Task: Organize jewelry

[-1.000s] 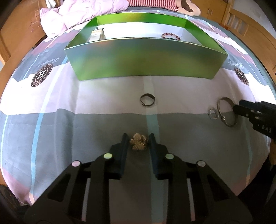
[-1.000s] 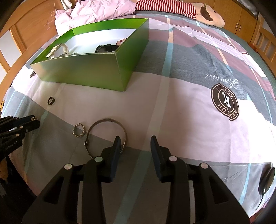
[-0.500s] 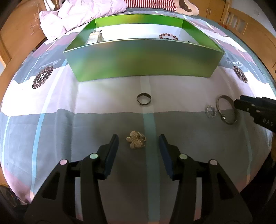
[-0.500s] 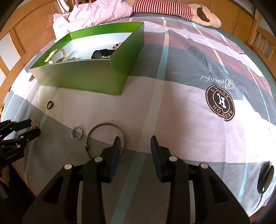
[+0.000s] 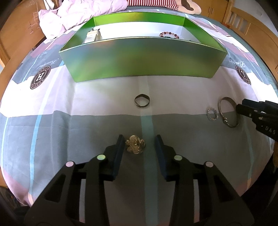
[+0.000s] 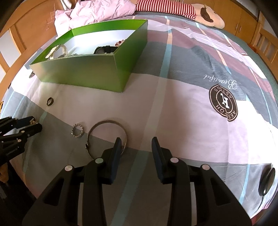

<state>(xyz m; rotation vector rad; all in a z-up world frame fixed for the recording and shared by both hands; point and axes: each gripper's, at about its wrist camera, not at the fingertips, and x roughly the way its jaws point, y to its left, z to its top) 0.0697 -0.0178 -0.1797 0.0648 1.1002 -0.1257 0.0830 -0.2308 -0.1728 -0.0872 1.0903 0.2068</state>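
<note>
Left gripper: jaws wide apart, low over the bedspread; gold brooch lies between them, close against the left finger, clear of the right one.
Right gripper: jaws wide, holding nothing; its left finger overlaps the rim of the silver bangle lying on the cover.
Small sparkly ring: flat on the cover just left of the bangle, between the two grippers.
Dark ring: alone on the cover, between the brooch and the box.
Green box: open-topped, standing beyond the loose pieces; its tall near wall faces the left gripper. Inside are a beaded bracelet, a black watch and pale pieces.
Edges: crumpled pink bedding sits behind the box, wooden bed frame along the sides.
Open room: bare cover spreads to the right of the right gripper.
</note>
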